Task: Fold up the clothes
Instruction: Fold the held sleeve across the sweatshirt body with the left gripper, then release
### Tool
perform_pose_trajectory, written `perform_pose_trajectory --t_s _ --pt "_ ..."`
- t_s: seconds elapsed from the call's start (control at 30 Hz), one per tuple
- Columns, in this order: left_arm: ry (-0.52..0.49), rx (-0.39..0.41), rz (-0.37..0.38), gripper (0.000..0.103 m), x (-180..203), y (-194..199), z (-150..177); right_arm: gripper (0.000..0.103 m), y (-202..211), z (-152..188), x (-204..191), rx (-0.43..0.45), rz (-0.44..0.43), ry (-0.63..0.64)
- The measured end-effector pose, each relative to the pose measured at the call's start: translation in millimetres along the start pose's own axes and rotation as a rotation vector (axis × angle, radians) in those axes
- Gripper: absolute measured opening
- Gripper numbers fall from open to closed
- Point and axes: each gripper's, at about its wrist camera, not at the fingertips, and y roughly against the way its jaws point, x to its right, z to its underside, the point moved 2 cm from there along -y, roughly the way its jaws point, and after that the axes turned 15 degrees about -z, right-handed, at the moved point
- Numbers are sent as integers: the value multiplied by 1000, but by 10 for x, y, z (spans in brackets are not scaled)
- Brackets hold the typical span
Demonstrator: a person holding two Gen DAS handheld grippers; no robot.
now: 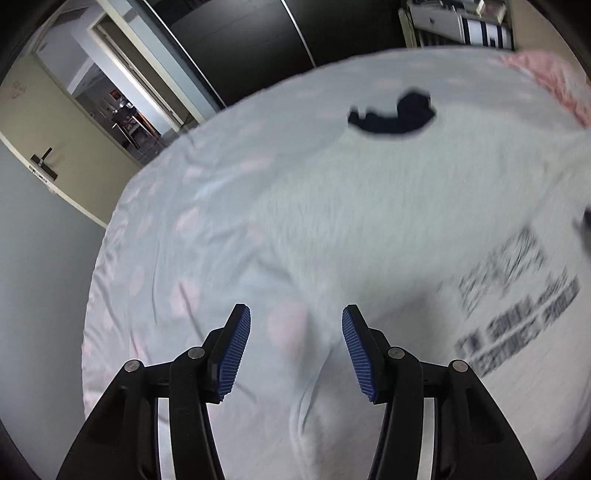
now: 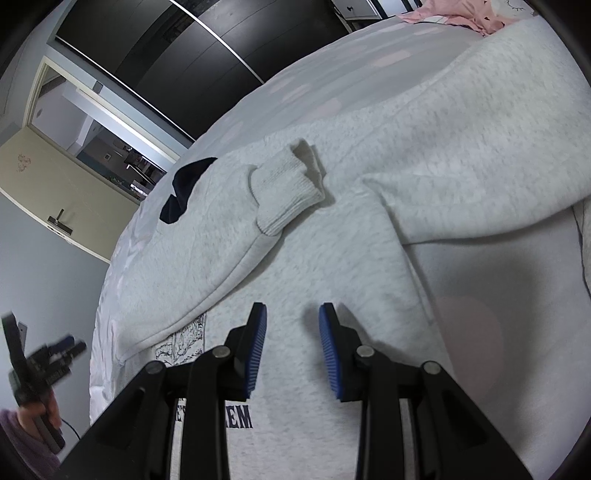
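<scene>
Nearest, in the left wrist view, the left gripper [image 1: 296,345] has its blue-padded fingers [image 1: 236,354] spread apart with nothing between them, hanging above the bed [image 1: 155,266]; this view is motion-blurred. In the right wrist view the right gripper [image 2: 292,350] also has its fingers [image 2: 256,354] parted, released, pads clear of the cloth, poised over the grey sweatshirt [image 2: 332,258]. That sweatshirt lies spread on the bed, printed lettering [image 2: 236,419] showing at 6 o'clock between the finger arms. One sleeve is folded across the body from 9 o'clock, its ribbed cuff [image 2: 288,188] resting on the chest toward 12 o'clock; a second fold of grey cloth comes in from 2 o'clock. At 8 o'clock in the same view a person's hand [image 2: 48,410] grips the handle of the other gripper, blurred, off the bed's edge. Farther out, a dark garment [image 1: 393,112] lies on the pale sheet with faint pink spots, just beyond the sweatshirt. A pink cloth [image 2: 454,14] sits at the far edge of the bed at 1 o'clock. Beyond stand a dark wardrobe [image 2: 192,48] and an open doorway [image 2: 110,140] at 10 o'clock.
</scene>
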Motion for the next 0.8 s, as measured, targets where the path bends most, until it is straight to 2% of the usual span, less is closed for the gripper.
perform_pose_trajectory --t_s 0.13,0.3,0.4,0.5,0.53,0.6,0.63,0.67,0.73,0.8 --pt "-94 0 -23 54 266 -225 203 29 -37 17 28 -12 12 -3" --pt "-166 6 -46 54 591 -464 224 29 -78 32 42 -24 21 1" --pt "-136 31 -97 54 636 -554 130 29 -94 45 44 -32 23 10" --pt "-60 32 -147 53 570 -616 17 29 -118 51 42 -38 26 19" --pt "-42 32 -154 51 553 -630 -4 29 -119 50 42 -39 25 19" --pt "-36 42 -164 33 550 -620 -22 29 -122 47 42 -39 23 18" --pt "-43 49 -186 30 544 -604 -25 29 -123 48 45 -39 23 18" --pt "-45 54 -210 22 521 -598 -28 29 -123 48 48 -39 21 16" --pt "-19 43 -240 20 385 -614 -16 29 -122 46 53 -40 17 13" --pt "38 -14 -246 20 145 -733 32 29 -119 45 57 -41 14 9"
